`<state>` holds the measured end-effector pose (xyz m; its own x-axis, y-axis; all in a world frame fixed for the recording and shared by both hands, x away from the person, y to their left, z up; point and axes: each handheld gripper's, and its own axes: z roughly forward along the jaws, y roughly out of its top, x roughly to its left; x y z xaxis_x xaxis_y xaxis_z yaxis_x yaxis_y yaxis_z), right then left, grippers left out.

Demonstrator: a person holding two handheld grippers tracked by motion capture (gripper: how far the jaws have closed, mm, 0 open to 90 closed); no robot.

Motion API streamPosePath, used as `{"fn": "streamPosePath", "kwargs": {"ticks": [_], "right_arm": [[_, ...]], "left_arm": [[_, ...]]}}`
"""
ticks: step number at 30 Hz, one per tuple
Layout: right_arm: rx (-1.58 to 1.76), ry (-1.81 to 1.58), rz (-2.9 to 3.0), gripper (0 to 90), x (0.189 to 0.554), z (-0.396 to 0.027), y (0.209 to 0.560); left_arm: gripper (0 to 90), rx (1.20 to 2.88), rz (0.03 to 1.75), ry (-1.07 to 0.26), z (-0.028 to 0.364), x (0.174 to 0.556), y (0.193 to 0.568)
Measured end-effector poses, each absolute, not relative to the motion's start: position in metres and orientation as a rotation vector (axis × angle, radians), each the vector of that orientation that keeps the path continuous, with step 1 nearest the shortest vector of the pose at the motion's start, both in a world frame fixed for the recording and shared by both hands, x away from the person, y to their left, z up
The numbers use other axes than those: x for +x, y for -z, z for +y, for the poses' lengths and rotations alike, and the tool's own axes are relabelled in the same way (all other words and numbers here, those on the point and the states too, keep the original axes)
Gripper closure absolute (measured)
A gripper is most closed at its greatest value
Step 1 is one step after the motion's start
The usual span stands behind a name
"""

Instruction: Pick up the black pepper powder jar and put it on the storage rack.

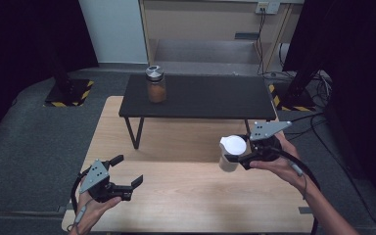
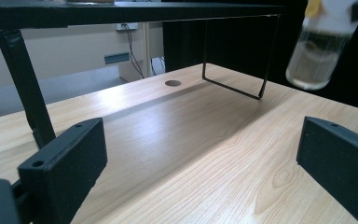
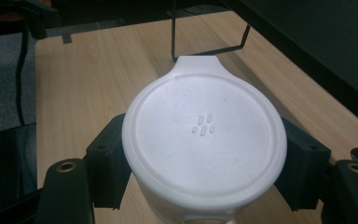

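My right gripper (image 1: pixel 240 155) is shut on a clear jar with a white lid (image 1: pixel 232 152), held in the air above the right side of the wooden table (image 1: pixel 186 196). In the right gripper view the white lid (image 3: pixel 205 135) sits between the two black jaws, which press on the jar's sides below it. The left gripper view shows the same jar (image 2: pixel 319 51) hanging at the upper right, some pale contents inside. My left gripper (image 1: pixel 127 171) rests open near the table's front left, nothing between its fingers (image 2: pixel 65 168). A second jar (image 1: pixel 156 84) with brown contents and a metal lid stands on the black shelf (image 1: pixel 200 98).
The low black shelf stands on thin wire legs (image 1: pixel 136 132) across the far half of the table. Under it the tabletop has a small round hole (image 2: pixel 173 83). Cables (image 1: pixel 323 132) and black stand bases (image 1: pixel 68 93) lie on the grey floor around the table.
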<state>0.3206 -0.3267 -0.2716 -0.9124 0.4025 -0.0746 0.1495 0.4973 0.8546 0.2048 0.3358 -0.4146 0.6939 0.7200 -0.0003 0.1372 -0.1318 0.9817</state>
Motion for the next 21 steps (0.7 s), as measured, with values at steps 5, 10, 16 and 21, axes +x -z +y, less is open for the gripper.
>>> {"fn": "streamPosePath", "kwargs": {"ticks": [5, 10, 16, 21], "right_arm": [[0.451, -1.378, 2.482, 31.1, 0.324, -0.33, 0.251], [0.463, -1.394, 2.477, 31.1, 0.329, -0.332, 0.235], [0.469, -1.368, 2.477, 31.1, 0.336, -0.329, 0.211], [0.505, -1.369, 2.47, 31.1, 0.345, -0.329, 0.191]], "left_arm": [[0.4, 1.656, 0.705, -0.577, 0.336, 0.205, 0.415], [0.4, 1.655, 0.705, -0.572, 0.336, 0.206, 0.415], [0.4, 1.654, 0.705, -0.572, 0.336, 0.206, 0.415], [0.4, 1.653, 0.706, -0.571, 0.337, 0.207, 0.415]]}}
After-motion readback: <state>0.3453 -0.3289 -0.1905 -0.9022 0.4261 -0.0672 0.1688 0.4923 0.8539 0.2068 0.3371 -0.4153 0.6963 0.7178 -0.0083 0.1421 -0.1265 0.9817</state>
